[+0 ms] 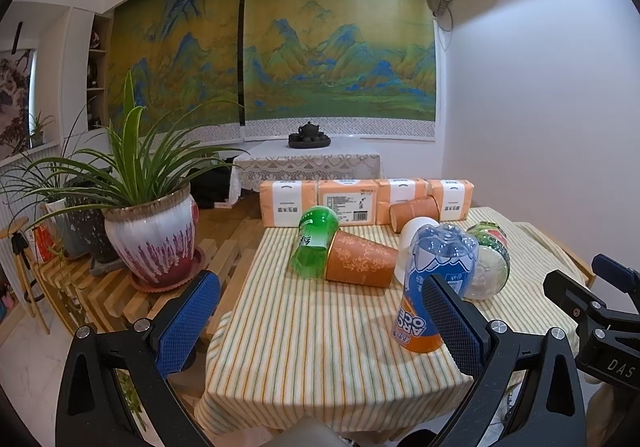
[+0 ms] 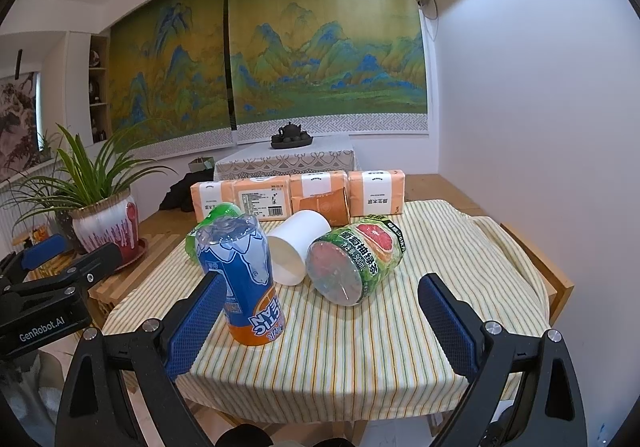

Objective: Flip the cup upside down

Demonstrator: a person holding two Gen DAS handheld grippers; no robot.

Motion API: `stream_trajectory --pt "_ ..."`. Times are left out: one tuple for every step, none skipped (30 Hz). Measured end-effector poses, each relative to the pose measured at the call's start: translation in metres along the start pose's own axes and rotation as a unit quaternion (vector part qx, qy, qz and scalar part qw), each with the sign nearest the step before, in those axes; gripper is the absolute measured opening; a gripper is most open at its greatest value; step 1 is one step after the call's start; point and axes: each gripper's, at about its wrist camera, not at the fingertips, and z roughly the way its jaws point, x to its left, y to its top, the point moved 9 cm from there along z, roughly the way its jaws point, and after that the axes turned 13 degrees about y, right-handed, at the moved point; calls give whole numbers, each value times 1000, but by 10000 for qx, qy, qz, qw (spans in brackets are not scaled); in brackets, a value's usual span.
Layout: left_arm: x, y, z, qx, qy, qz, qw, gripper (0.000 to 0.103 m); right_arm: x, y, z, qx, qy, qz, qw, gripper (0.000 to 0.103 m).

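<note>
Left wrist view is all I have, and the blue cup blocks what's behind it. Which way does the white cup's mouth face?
Observer: The white cup lies on its side, mouth facing forward-left, toward the blue cup.
Operator: And the green one beside it?
Observer: The grapefruit-label cup also lies on its side, right beside the white cup.
Operator: Is the right hand-held gripper free?
Observer: The right hand-held gripper is open, holding nothing.

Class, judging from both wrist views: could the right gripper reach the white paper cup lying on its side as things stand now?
Probably yes. The right gripper is open, and the white paper cup lies ahead between the blue bottle-cup and the grapefruit bottle-cup. That gap is narrow, so brushing either seems possible.
</note>
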Motion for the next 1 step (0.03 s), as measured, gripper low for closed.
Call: stream_trajectory --pt "0 0 0 -6 8 -8 10000 102 0 0 0 5 2 5 10000 95"
